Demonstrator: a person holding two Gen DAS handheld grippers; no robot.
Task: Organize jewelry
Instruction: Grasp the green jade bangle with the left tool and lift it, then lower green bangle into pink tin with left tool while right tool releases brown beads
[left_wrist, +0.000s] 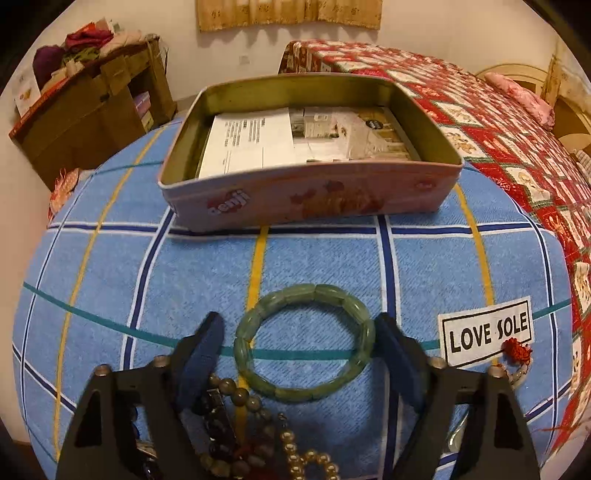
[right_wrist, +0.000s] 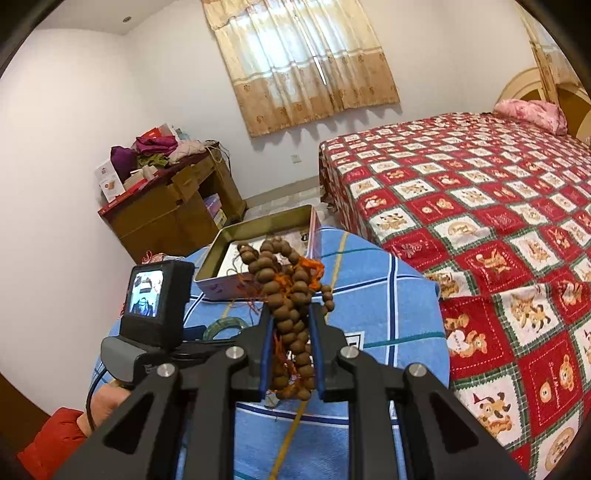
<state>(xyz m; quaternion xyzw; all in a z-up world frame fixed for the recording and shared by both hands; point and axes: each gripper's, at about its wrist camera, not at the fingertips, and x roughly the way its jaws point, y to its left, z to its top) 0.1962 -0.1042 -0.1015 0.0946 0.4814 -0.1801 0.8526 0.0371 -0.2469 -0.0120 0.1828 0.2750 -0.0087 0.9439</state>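
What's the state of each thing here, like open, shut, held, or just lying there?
Tin box: open, no lid on, papers inside.
Green bracelet: lying flat on the blue cloth, between the left gripper fingers.
Right gripper: shut on the brown bead strand.
Loose bead strings: heaped on the cloth.

We see a green bracelet (left_wrist: 302, 341) on the blue checked surface (left_wrist: 436, 266), a pink tin (left_wrist: 306, 197), brown beads (right_wrist: 291, 306) with orange thread, and a red patchwork bed (right_wrist: 480, 206).
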